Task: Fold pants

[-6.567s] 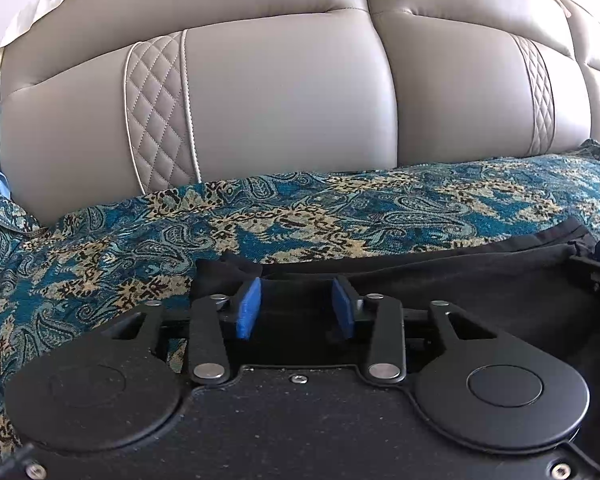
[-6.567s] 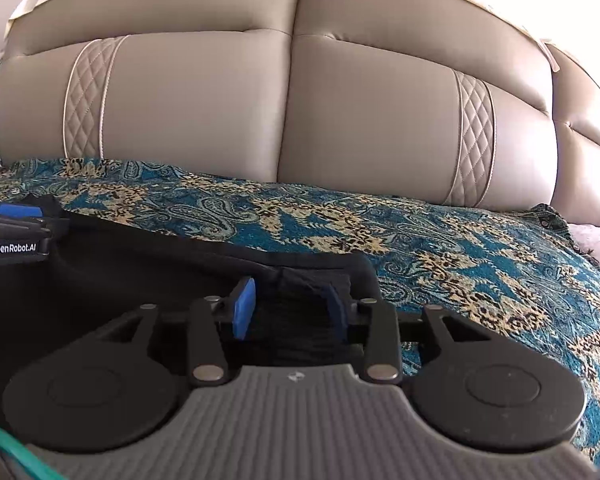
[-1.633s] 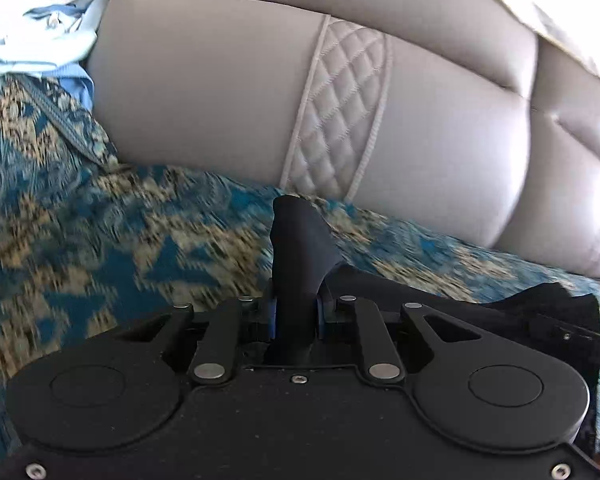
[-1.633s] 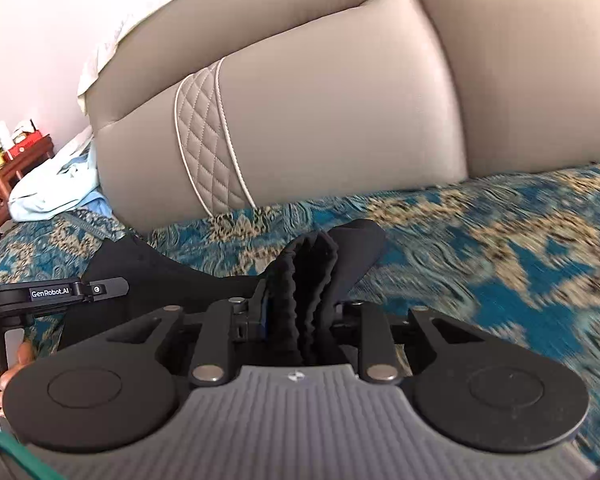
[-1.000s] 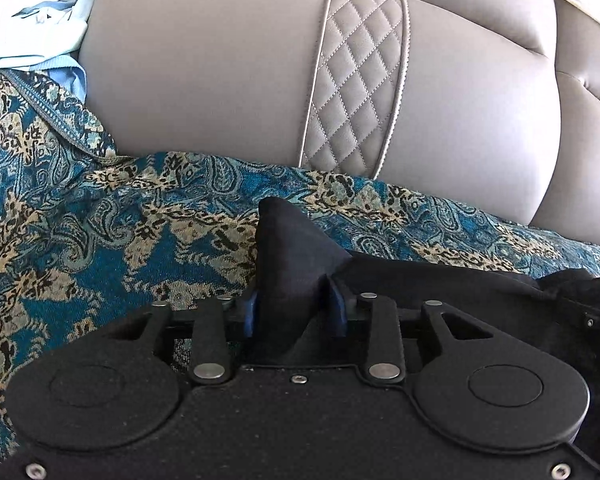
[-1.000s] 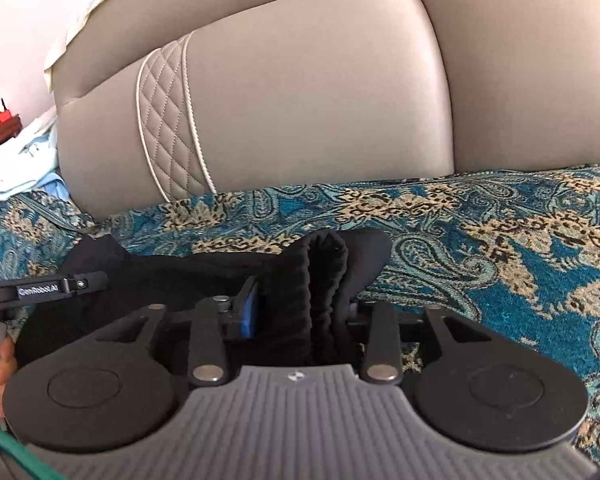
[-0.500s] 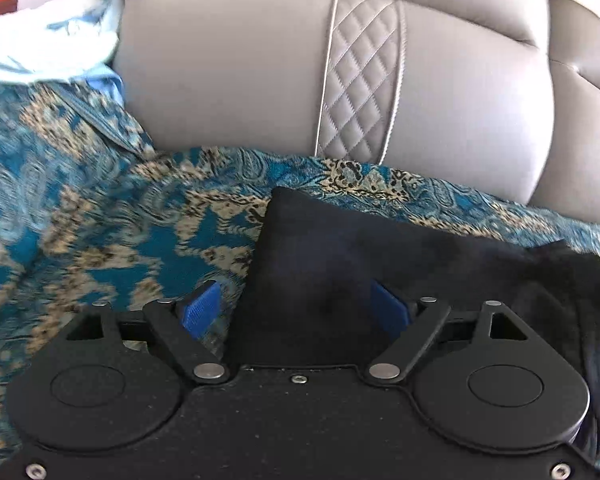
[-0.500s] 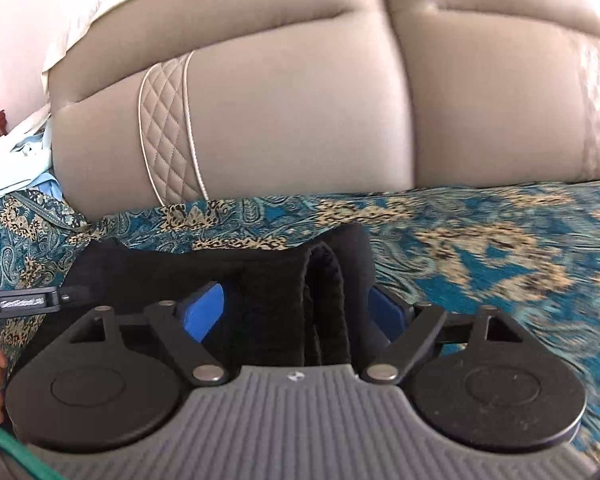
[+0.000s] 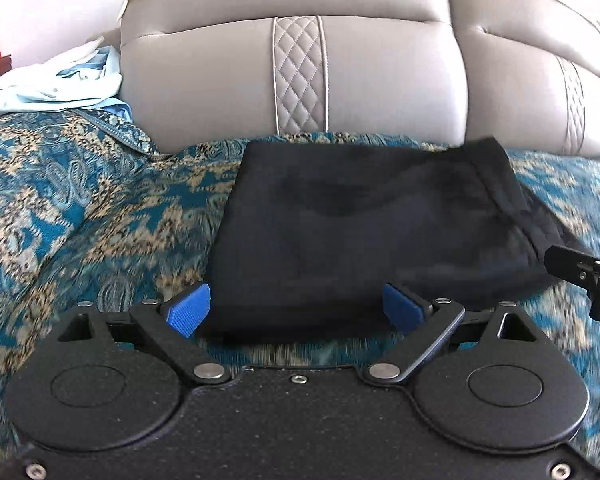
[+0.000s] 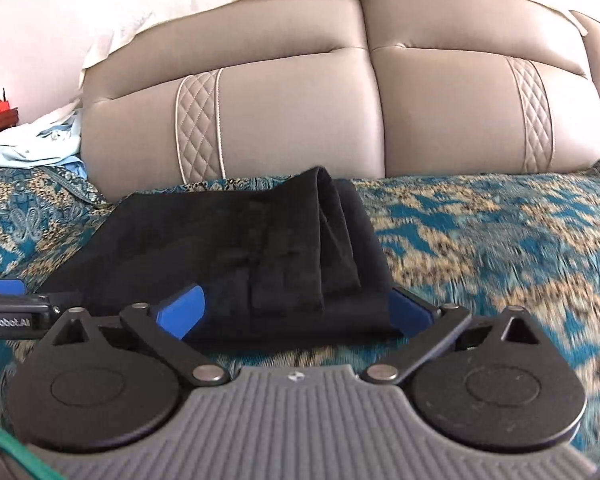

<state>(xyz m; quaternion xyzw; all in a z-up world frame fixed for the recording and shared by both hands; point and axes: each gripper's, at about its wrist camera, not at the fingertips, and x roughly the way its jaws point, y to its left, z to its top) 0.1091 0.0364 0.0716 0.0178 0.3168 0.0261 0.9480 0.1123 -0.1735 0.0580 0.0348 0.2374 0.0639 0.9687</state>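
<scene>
Letting go is the step I'm on: the black pants [image 9: 364, 232] lie folded into a compact rectangle on the patterned bedspread [image 9: 80, 208], close to the padded headboard [image 9: 228, 80], and both tools are releasing them. My left gripper [image 9: 296, 308] has its jaws opening, blue pads spread wide with the near edge of the fabric between them but not pinched. My right gripper [image 10: 296, 312] is the same, jaws opening and at their widest, with the layered end of the bundle sitting loose between the pads. In the left view the tip of the other tool shows at the right edge, beside the pants' corner.

Against the frames from a second and more back, the change is plain: then each tool pinched an upright ridge of cloth, and now that cloth is laid flat, the pads are off it, and more of the bed shows ahead of the fingers.

I judge the fold nearly done. What comes next, as I read it, is either to back away clean without snagging an edge, or to square up the looser right-hand side, where the layers look slightly uneven
</scene>
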